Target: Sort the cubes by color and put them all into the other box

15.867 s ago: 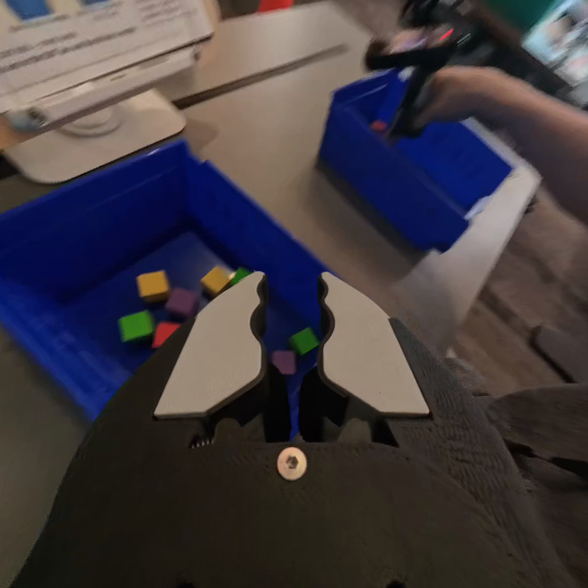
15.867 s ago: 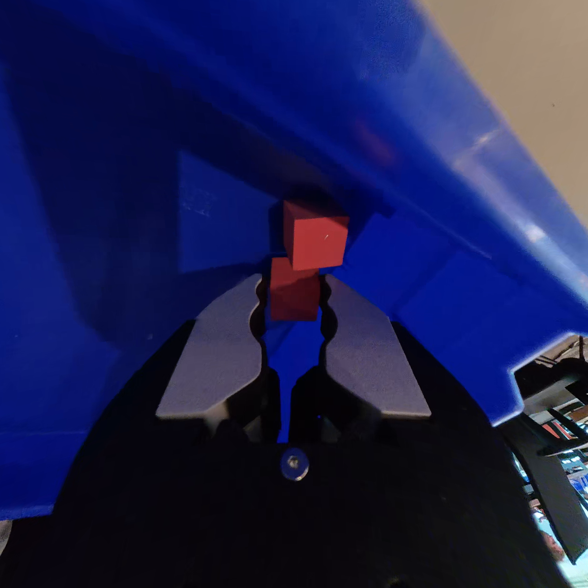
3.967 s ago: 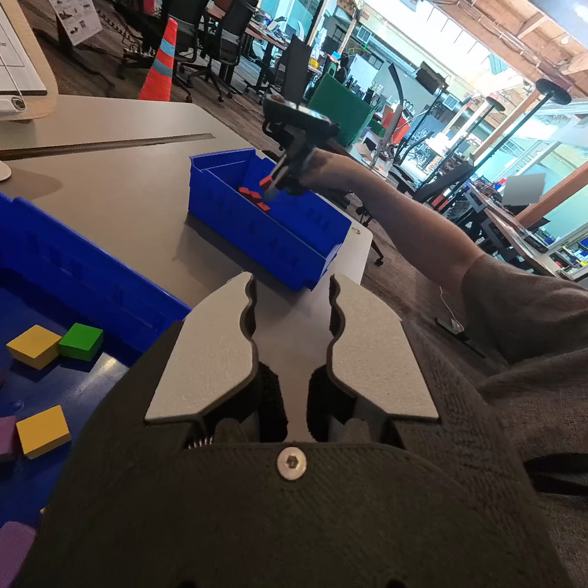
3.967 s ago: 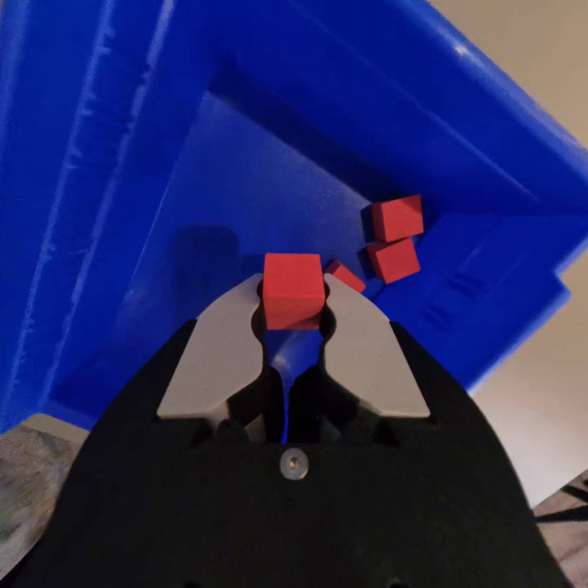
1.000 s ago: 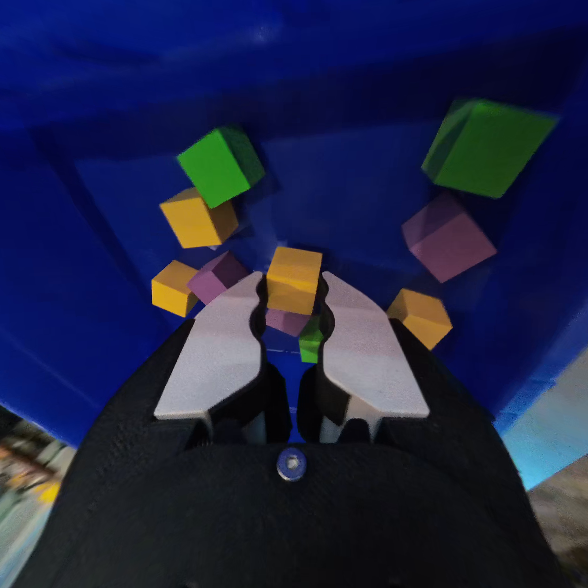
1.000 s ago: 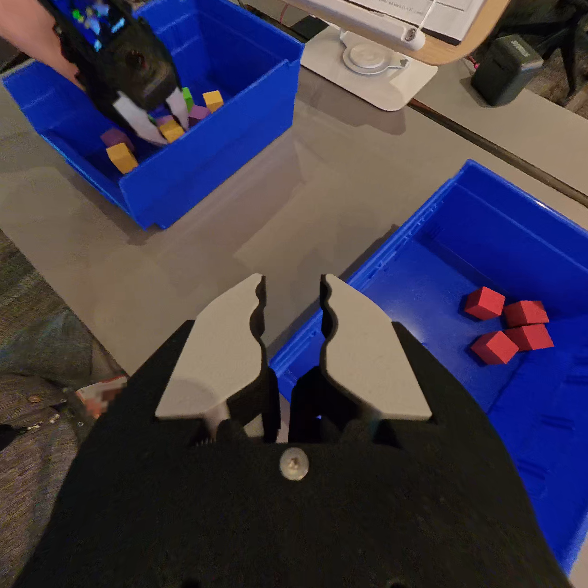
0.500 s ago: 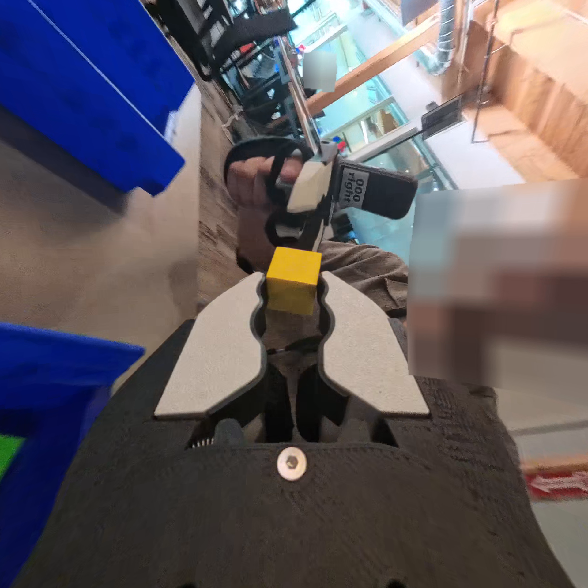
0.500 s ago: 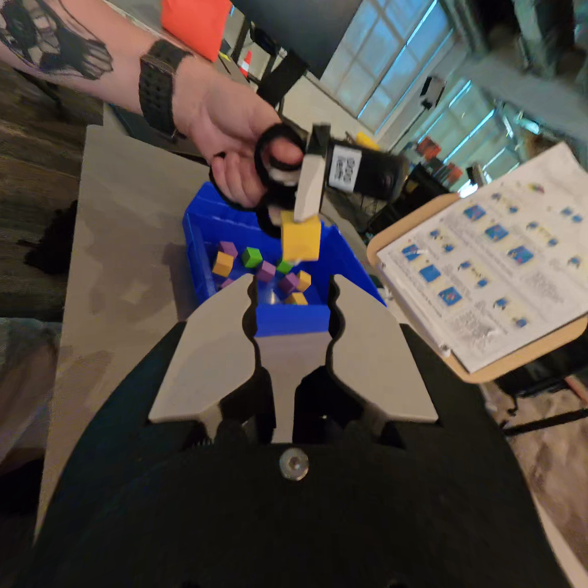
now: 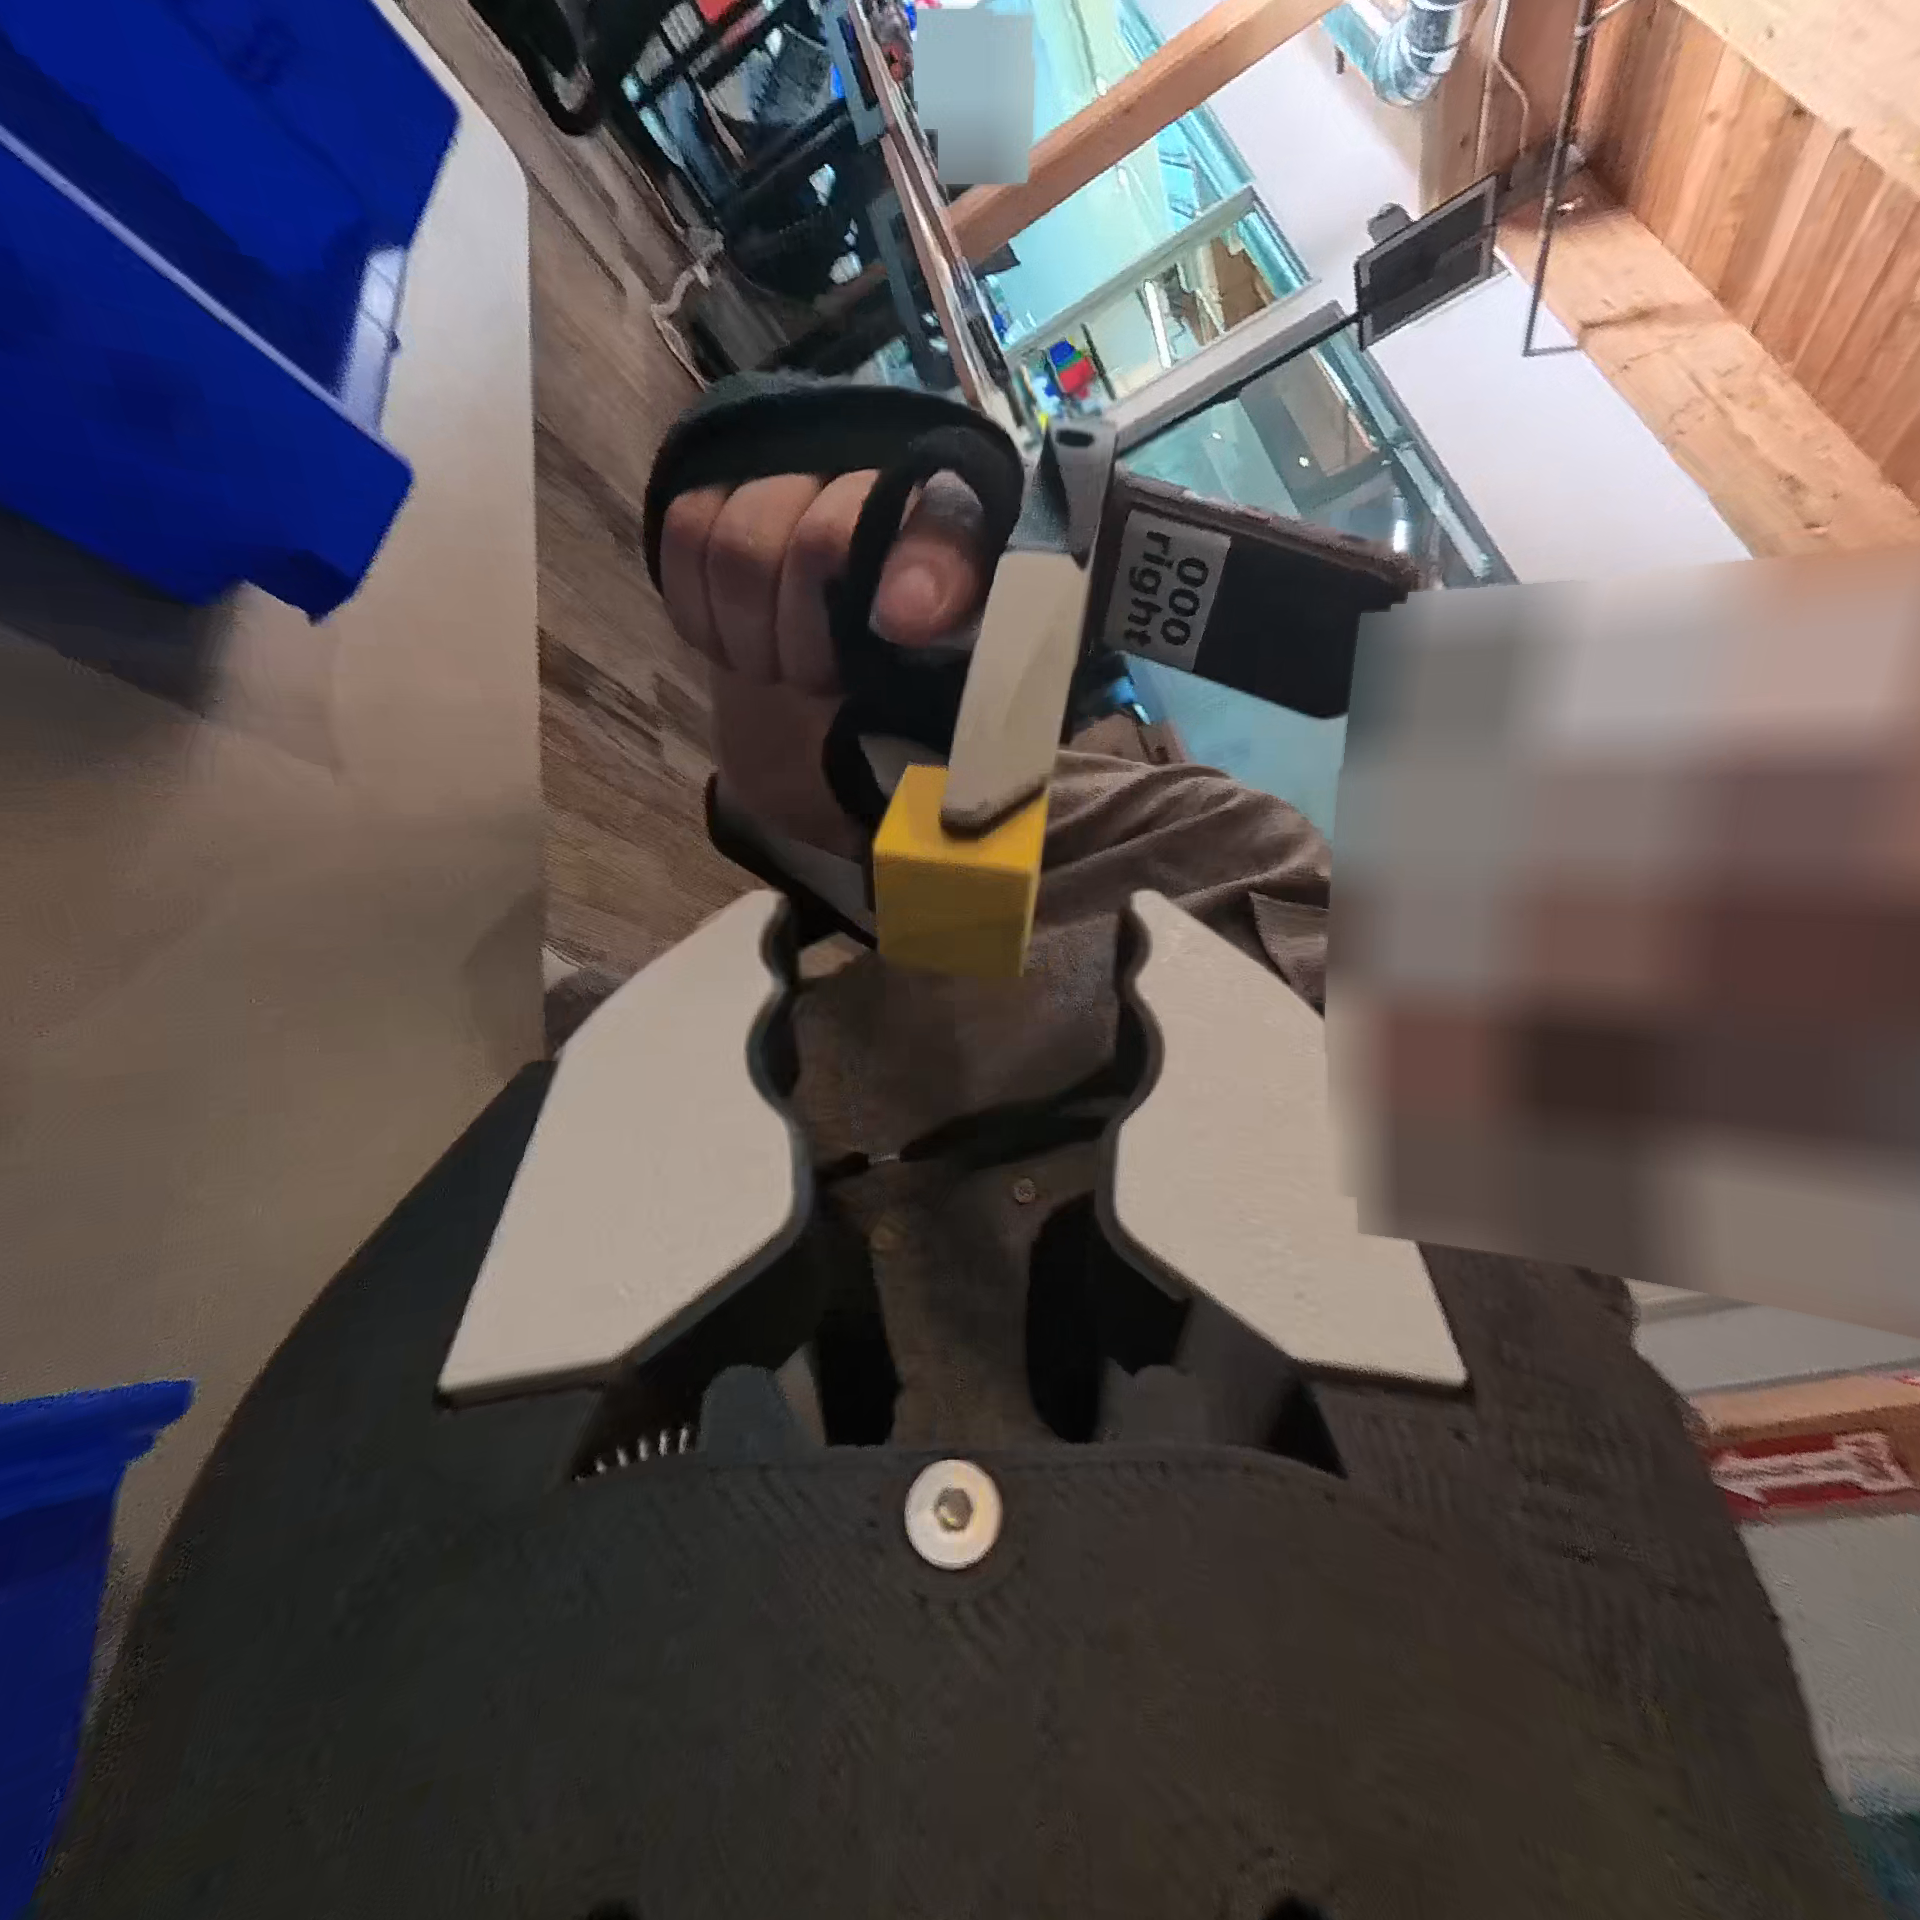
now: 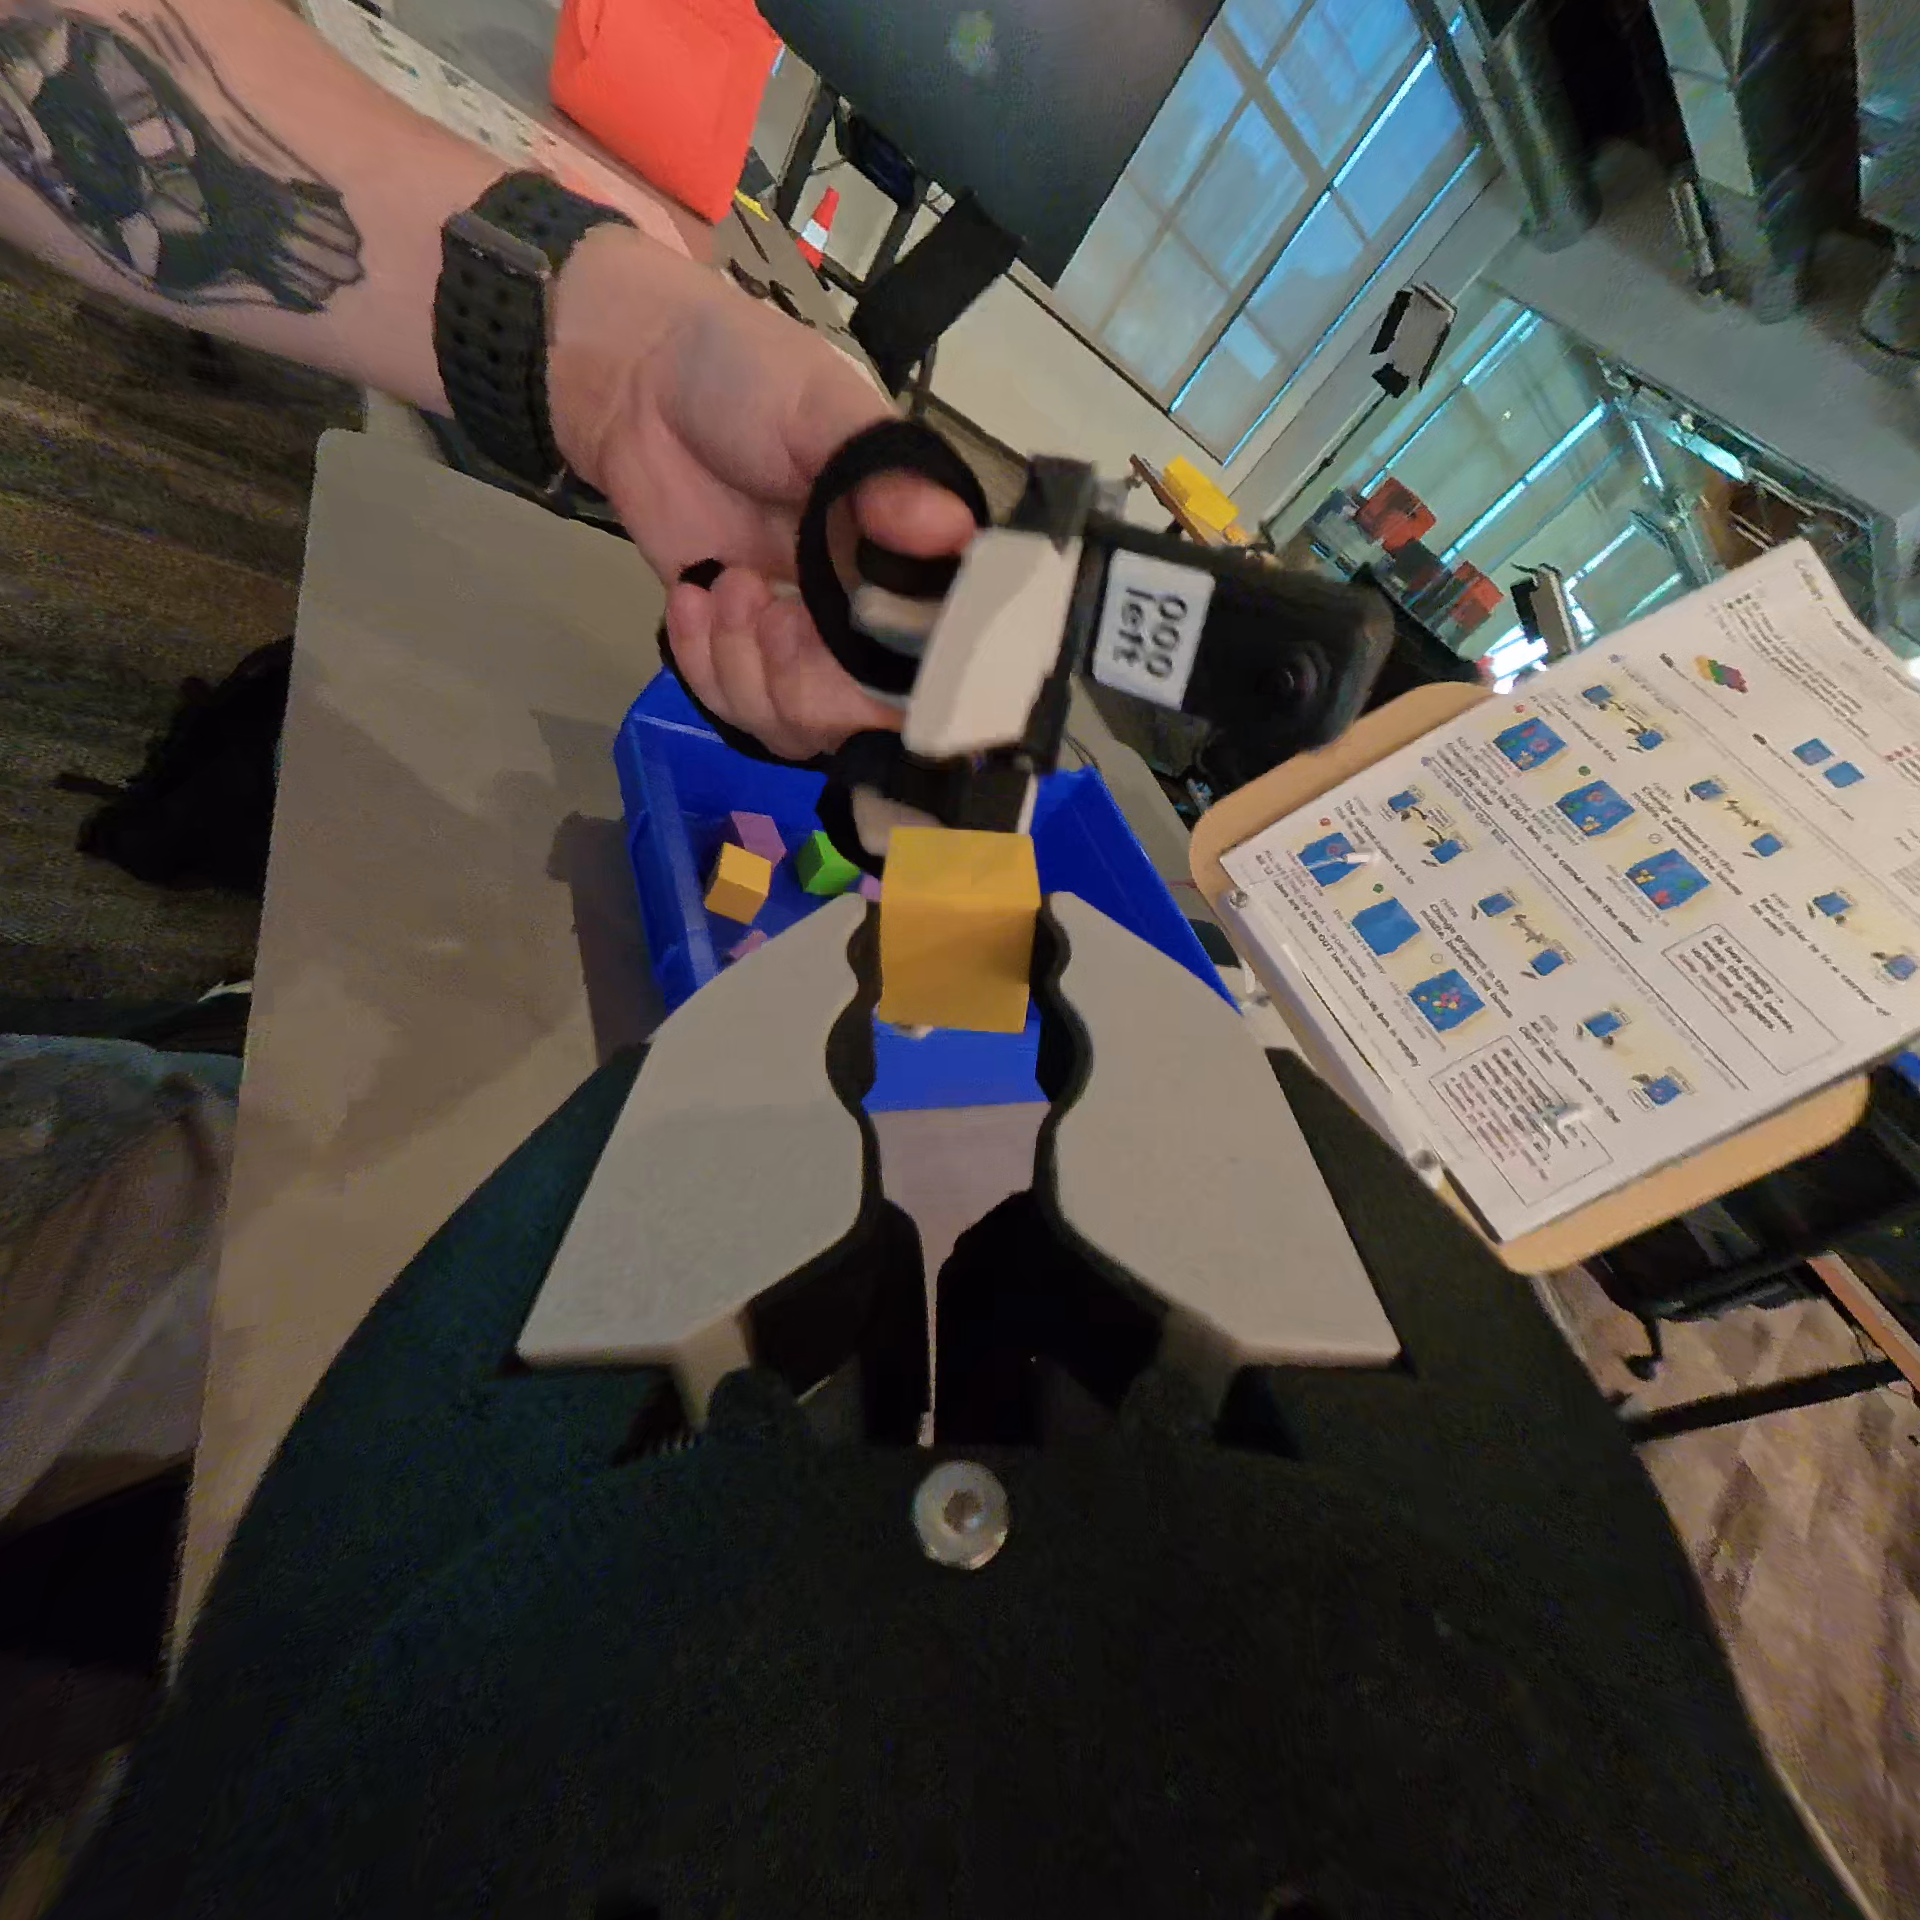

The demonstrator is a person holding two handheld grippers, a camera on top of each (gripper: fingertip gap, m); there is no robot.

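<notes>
In the left wrist view, we find the jaws of the left gripper spread wide, touching nothing. Just beyond their tips the yellow cube sits pinched by the right gripper, whose upper finger lies across the cube's top. A blue bin stands far left of the jaws.

In the right wrist view, we find the right gripper with its jaws clamped on the yellow cube, which sits between the tips. The left gripper hangs just above the cube, parted. Beyond the jaws lies a second blue bin holding cubes; an instruction sheet stands to the right.
</notes>
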